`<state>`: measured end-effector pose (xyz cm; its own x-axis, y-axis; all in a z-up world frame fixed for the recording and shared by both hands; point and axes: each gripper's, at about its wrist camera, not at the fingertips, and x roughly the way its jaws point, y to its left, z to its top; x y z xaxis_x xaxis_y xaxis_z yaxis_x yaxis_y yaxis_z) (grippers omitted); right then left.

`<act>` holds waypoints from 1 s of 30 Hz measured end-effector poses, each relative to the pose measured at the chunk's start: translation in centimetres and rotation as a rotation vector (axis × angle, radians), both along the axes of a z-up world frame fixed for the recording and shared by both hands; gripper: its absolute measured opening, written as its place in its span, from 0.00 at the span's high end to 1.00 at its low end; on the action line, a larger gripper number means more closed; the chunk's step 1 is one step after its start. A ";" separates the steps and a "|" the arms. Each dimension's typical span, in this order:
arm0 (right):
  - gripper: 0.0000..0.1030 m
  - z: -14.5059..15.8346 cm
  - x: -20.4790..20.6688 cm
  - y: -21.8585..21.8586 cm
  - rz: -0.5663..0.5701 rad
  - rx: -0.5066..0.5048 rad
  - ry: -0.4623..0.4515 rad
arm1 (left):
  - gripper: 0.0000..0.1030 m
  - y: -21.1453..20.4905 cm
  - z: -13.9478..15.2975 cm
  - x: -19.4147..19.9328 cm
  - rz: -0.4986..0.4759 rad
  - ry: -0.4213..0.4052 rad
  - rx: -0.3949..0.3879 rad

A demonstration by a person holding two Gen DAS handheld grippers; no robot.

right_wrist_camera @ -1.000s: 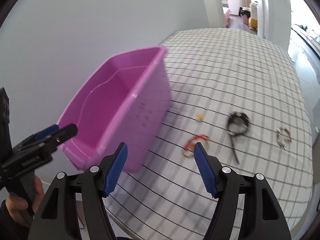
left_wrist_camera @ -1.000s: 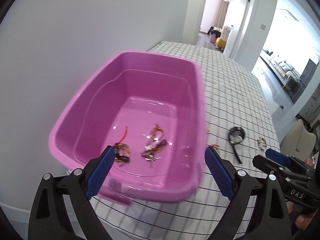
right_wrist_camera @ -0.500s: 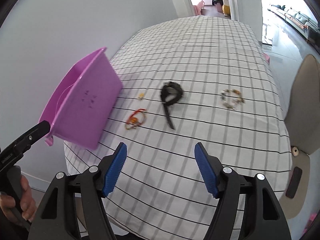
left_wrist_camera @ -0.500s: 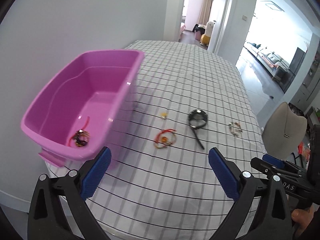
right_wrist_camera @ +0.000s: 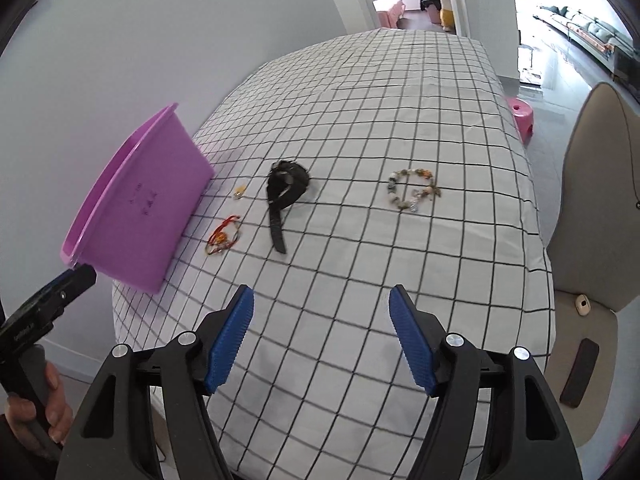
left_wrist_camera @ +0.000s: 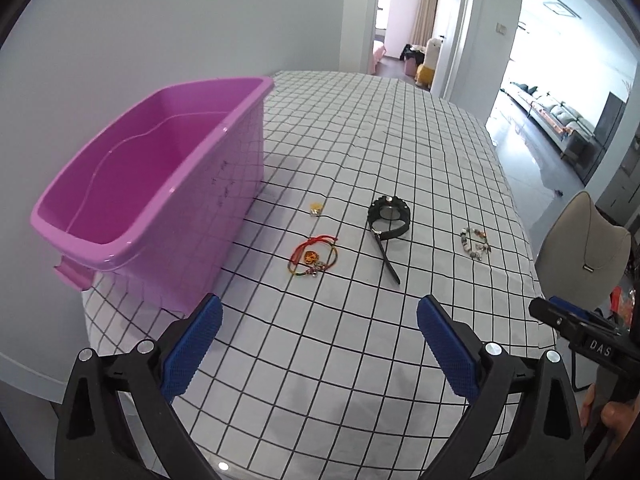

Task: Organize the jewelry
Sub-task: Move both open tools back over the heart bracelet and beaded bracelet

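A pink plastic bin (left_wrist_camera: 152,184) stands at the table's left side, also in the right wrist view (right_wrist_camera: 136,200). On the checked cloth lie a red and gold string bracelet (left_wrist_camera: 313,257) (right_wrist_camera: 224,235), a small gold piece (left_wrist_camera: 316,209) (right_wrist_camera: 240,191), a black watch (left_wrist_camera: 389,220) (right_wrist_camera: 285,192) and a beaded bracelet (left_wrist_camera: 474,243) (right_wrist_camera: 414,189). My left gripper (left_wrist_camera: 318,320) is open and empty above the near cloth. My right gripper (right_wrist_camera: 322,312) is open and empty, nearer the beaded bracelet.
The table (left_wrist_camera: 360,360) has its front edge close below both grippers. A beige necklace bust (left_wrist_camera: 584,248) stands off the table's right side, also in the right wrist view (right_wrist_camera: 600,200). A wall runs behind the bin. A doorway opens at the far end.
Both grippers have pulled back and swung right, away from the bin. The bin's inside with its jewelry has dropped out of sight; the loose pieces on the cloth have come into view.
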<state>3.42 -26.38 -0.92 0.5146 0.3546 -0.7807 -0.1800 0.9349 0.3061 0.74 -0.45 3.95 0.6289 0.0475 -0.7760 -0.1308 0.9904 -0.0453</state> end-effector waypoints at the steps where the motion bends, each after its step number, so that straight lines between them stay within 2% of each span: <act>1: 0.35 -0.1 0.3 -0.2 -0.009 -0.002 0.000 | 0.07 0.0 -0.2 0.4 -0.007 0.001 -0.004; 6: 0.35 -0.5 2.3 -0.5 -0.080 -0.018 -0.002 | 0.07 -0.3 -1.3 3.0 -0.061 -0.015 0.000; 14: 0.35 -1.9 4.8 0.9 -0.163 -0.066 -0.010 | 0.07 0.8 -6.3 7.6 -0.091 -0.004 0.000; 23: 0.35 -6.1 8.1 1.0 -0.205 -0.133 0.014 | 0.07 3.1 -11.5 9.7 -0.049 0.032 0.025; 30: 0.35 -8.1 10.7 0.0 -0.220 -0.133 0.005 | 0.07 3.9 -13.5 10.6 0.003 0.012 -0.004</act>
<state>14.16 -26.35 -9.06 0.5642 0.1282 -0.8156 0.0334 0.9835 0.1777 11.38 3.46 -9.57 0.6192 0.0464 -0.7838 -0.1340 0.9899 -0.0472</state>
